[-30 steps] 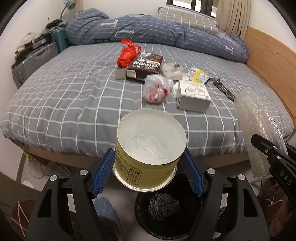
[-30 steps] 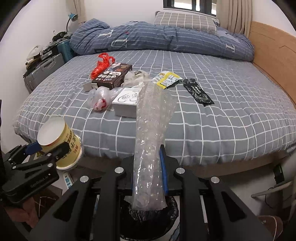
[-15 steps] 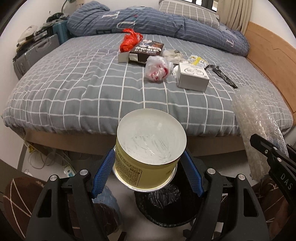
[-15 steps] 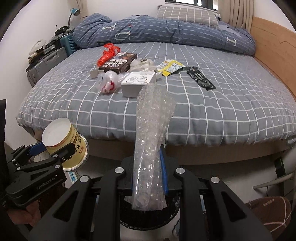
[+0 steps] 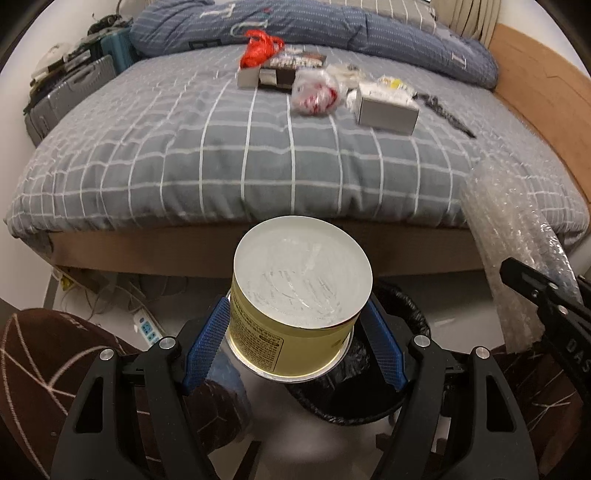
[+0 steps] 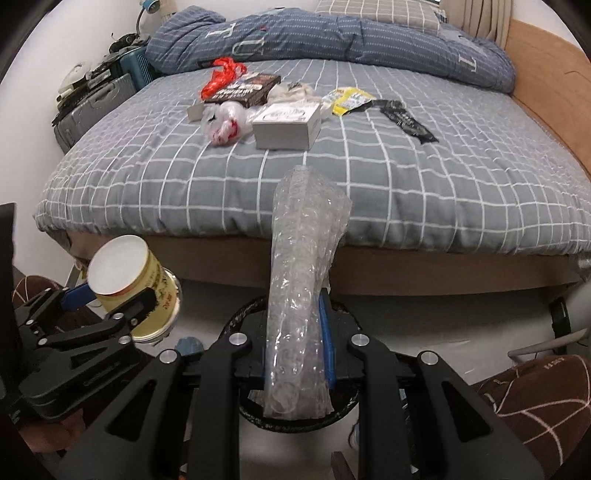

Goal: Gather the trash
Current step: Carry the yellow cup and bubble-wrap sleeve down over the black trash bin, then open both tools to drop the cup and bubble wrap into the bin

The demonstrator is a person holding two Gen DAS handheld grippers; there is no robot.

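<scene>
My left gripper (image 5: 295, 332) is shut on a yellow can with a white lid (image 5: 301, 295), held above the rim of a black-lined trash bin (image 5: 399, 402) on the floor. The can also shows in the right wrist view (image 6: 136, 284). My right gripper (image 6: 295, 332) is shut on a roll of clear bubble wrap (image 6: 303, 266), held over the same bin (image 6: 347, 410). The bubble wrap shows at the right of the left wrist view (image 5: 517, 236). More trash lies on the bed: a white box (image 6: 288, 125), a clear bag with red (image 6: 225, 123), a red bag (image 6: 221, 74), a dark box (image 6: 243, 88), a yellow packet (image 6: 347, 99) and a black wrapper (image 6: 406, 118).
The grey checked bed (image 6: 406, 177) fills the view ahead, with a folded blue duvet (image 6: 332, 33) at its far end and a wooden headboard (image 6: 546, 85) on the right. Suitcases (image 6: 92, 107) stand left of the bed. A power strip (image 5: 146, 326) lies on the floor.
Both grippers have drawn back from the bed and dropped lower, so the bed edge and the floor bin show more. The can and the bubble wrap stay gripped.
</scene>
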